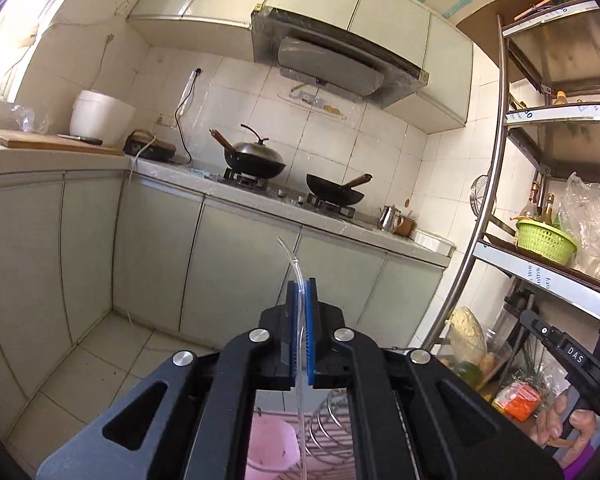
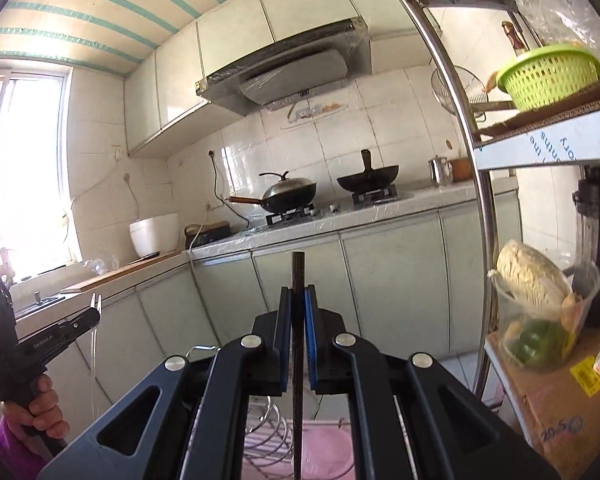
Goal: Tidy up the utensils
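My left gripper [image 1: 300, 286] is shut on a clear plastic fork [image 1: 296, 276], held upright; its tines rise above the blue pads and its handle hangs down below. The same left gripper [image 2: 96, 312] and fork [image 2: 95, 344] show at the left of the right wrist view. My right gripper [image 2: 298, 292] is shut on a dark chopstick [image 2: 298, 272], held upright, running down between the fingers. Below both grippers are a wire dish rack [image 2: 268, 436] and a pink plastic container [image 1: 270, 446].
A kitchen counter [image 1: 260, 196] with two woks on a gas stove runs ahead, cabinets under it. A metal shelf unit [image 1: 540, 268] at the right holds a green basket, bottles, bags and a box. A cutting board and white pot sit at the left.
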Demonstrator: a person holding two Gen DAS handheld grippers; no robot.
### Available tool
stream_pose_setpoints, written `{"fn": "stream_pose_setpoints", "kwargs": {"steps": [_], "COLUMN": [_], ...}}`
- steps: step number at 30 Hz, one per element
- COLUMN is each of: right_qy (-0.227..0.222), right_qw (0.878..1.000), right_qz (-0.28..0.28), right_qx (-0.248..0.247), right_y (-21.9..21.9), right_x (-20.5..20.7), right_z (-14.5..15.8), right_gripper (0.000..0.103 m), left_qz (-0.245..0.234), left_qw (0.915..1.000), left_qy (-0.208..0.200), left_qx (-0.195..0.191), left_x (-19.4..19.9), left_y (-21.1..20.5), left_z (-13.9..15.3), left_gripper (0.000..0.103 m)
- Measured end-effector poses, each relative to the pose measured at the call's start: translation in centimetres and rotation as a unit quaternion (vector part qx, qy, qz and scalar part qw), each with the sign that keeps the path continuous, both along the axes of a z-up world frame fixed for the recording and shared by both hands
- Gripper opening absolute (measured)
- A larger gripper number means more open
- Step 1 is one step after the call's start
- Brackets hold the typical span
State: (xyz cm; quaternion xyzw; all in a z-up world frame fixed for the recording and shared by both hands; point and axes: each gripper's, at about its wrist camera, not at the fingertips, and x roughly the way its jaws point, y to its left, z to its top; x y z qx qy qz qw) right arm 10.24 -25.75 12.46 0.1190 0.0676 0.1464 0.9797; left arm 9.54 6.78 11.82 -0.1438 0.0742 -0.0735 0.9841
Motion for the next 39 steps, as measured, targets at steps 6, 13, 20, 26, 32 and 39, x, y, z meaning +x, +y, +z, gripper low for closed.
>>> {"fn": "stream_pose_setpoints", "kwargs": {"steps": [6, 13, 20, 26, 32, 39], "right_qy": [-0.010, -0.001, 0.043, 0.095, 0.137, 0.158], "right_qw": [0.999, 0.998, 0.998, 0.995, 0.991, 0.987], "right_qz": [-0.019, -0.028, -0.020, -0.011, -0.009, -0.003], "right_qx": [-0.025, -0.050, -0.043, -0.020, 0.001, 0.001], "right_y": [1.0, 2.0, 1.7, 0.8, -0.1, -0.1], "right_x": [2.7, 4.6, 4.9, 4.5, 4.3, 3.9], "right_z": [-0.7, -2.8, -5.1, -7.3, -9.3, -10.4], "right_gripper": [0.006, 0.006, 0.006, 0.006, 0.006, 0.006], "left_qz": [0.047, 0.077, 0.068, 0.037, 0.013, 0.001], "left_qw": [0.9978, 0.9939, 0.9959, 0.9985, 0.9963, 0.9940], "left_qy": [-0.043, -0.062, -0.025, 0.030, 0.084, 0.110], "left_qx": [0.019, 0.048, 0.054, 0.029, -0.013, -0.006], "left_x": [2.6, 5.2, 4.9, 3.6, 3.0, 2.6], "left_y": [-0.7, -1.4, -1.0, -0.3, 0.9, 0.5], "left_z": [-0.7, -3.3, -6.6, -8.5, -10.1, -10.8], "left_gripper": [0.002, 0.002, 0.002, 0.002, 0.002, 0.003]}}
